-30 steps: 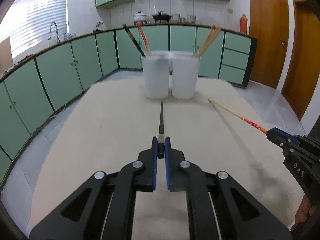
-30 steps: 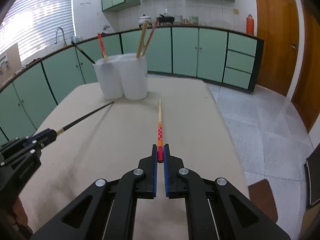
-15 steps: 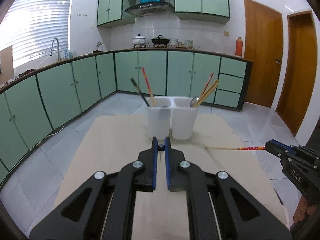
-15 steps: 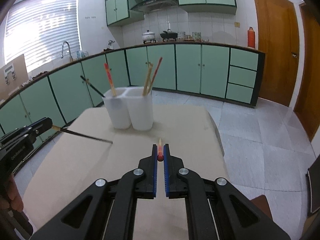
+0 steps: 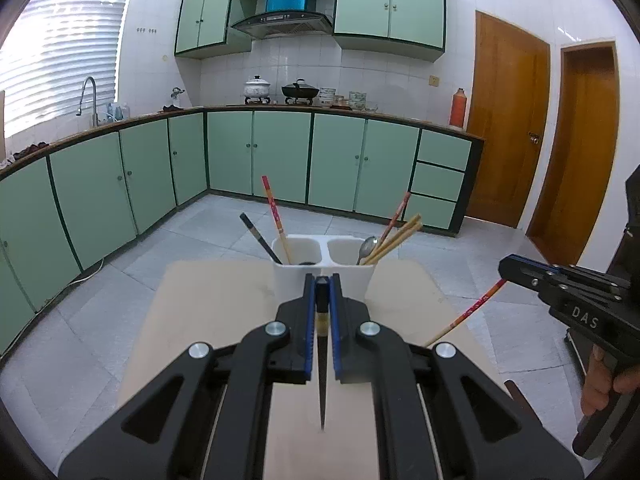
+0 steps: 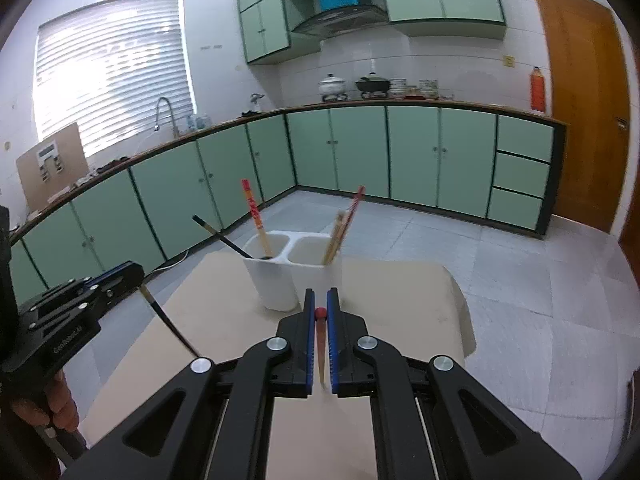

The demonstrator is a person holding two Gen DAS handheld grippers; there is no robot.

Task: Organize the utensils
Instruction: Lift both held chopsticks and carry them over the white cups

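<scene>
your left gripper (image 5: 322, 280) is clamped on the blunt top end of a slim black chopstick (image 5: 321, 380), and the tapered tip hangs down toward you under the jaws — held by the butt so the point can go into a cup first. your right gripper (image 6: 320, 300) is pinched the same way on a wooden chopstick with a red patterned top (image 6: 321, 348), tip hanging below it. from the left camera that chopstick slants down from the right gripper, off to the side.

just ahead of both grippers, on the beige tabletop (image 5: 208, 320), stands the white plastic twin-cup holder (image 5: 320, 254). its left cup already has a black chopstick and a red-topped one; its right cup has plain wooden chopsticks and what looks like a metal spoon (image 5: 366, 248), though it's small and half hidden.

each stick is clear of the table, so you're likely mid-carry, probably toward the left cup.
</scene>
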